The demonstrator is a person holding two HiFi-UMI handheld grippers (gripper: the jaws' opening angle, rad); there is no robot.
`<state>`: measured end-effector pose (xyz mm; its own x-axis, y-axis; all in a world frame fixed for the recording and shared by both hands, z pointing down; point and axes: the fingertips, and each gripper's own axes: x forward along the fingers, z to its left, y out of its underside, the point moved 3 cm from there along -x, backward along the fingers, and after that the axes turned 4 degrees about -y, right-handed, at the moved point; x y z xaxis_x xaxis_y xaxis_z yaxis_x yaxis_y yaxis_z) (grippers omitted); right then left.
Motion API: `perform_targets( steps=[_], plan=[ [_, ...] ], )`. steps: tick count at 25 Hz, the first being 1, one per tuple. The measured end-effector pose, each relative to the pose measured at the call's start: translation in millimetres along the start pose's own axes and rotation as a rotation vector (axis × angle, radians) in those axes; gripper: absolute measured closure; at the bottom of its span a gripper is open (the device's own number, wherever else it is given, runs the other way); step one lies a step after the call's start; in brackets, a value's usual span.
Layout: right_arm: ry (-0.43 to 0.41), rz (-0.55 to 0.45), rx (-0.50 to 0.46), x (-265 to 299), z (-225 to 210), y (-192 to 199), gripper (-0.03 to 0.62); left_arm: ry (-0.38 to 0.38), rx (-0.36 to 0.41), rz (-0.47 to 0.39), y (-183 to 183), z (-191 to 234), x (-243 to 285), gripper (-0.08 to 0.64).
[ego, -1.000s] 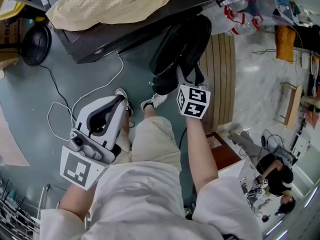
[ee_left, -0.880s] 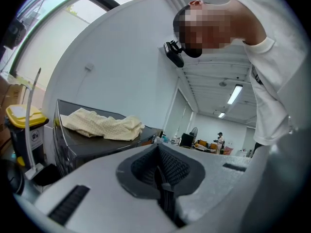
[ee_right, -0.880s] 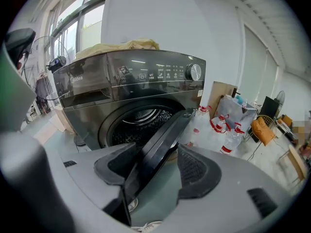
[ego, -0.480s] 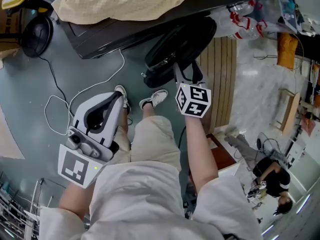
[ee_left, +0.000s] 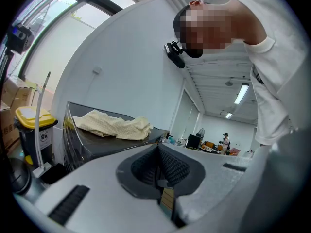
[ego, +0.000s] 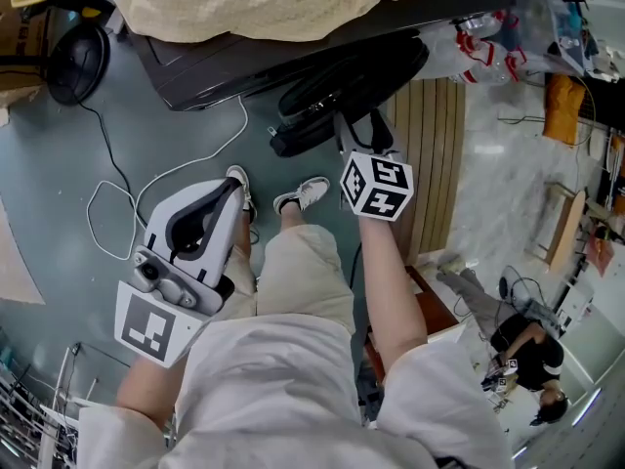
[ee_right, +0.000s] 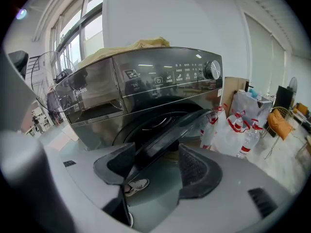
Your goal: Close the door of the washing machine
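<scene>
We stand on a smooth grey-green floor (ego: 59, 154) with a white cable (ego: 117, 198) looping loose across it. To the right it gives way to pale marbled flooring (ego: 498, 193), with a slatted wooden panel (ego: 430, 164) lying along the join. A round black object (ego: 73, 64), perhaps a floor fan, sits at the upper left, and a wire rack (ego: 29, 428) shows in the lower left corner. We see a plain white wall (ee_left: 131, 67), a yellow-lidded bin (ee_left: 34, 118) beside it, tall windows (ee_right: 73, 33) letting in daylight, and ceiling strip lights (ee_left: 241, 94) over the far end of the room. Plastic bottles (ee_right: 245, 130) with red labels stand near the wooden panel.
</scene>
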<state>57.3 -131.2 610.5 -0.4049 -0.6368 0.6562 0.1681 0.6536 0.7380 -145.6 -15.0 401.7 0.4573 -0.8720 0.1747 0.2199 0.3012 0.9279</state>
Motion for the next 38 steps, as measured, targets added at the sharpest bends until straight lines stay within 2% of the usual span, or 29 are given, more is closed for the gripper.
perform_targets(
  steps=[14, 16, 20, 22, 29, 38],
  plan=[
    [-0.11, -0.017, -0.072, 27.9, 21.2, -23.6, 0.313, -0.017, 0.0, 0.012, 3.8, 5.2, -3.3, 0.555],
    [-0.131, -0.012, -0.115, 31.6, 26.4, -26.5, 0.313, -0.022, -0.003, 0.012, 3.9, 6.1, -5.3, 0.555],
    [-0.145, 0.035, -0.292, 40.5, 37.3, -29.2, 0.313, -0.025, -0.006, 0.013, 5.1, 7.6, -7.8, 0.555],
    [-0.141, 0.046, -0.336, 43.6, 38.6, -29.5, 0.313, -0.023, -0.009, 0.013, 6.2, 8.5, -6.4, 0.555],
    [-0.124, 0.055, -0.35, 45.8, 40.5, -29.5, 0.307, -0.008, -0.01, 0.015, 13.6, 4.7, -2.3, 0.555],
    [-0.123, 0.033, -0.334, 45.3, 42.7, -34.5, 0.305, 0.016, 0.015, 0.02, 4.5, -2.2, 5.5, 0.555]
  ],
)
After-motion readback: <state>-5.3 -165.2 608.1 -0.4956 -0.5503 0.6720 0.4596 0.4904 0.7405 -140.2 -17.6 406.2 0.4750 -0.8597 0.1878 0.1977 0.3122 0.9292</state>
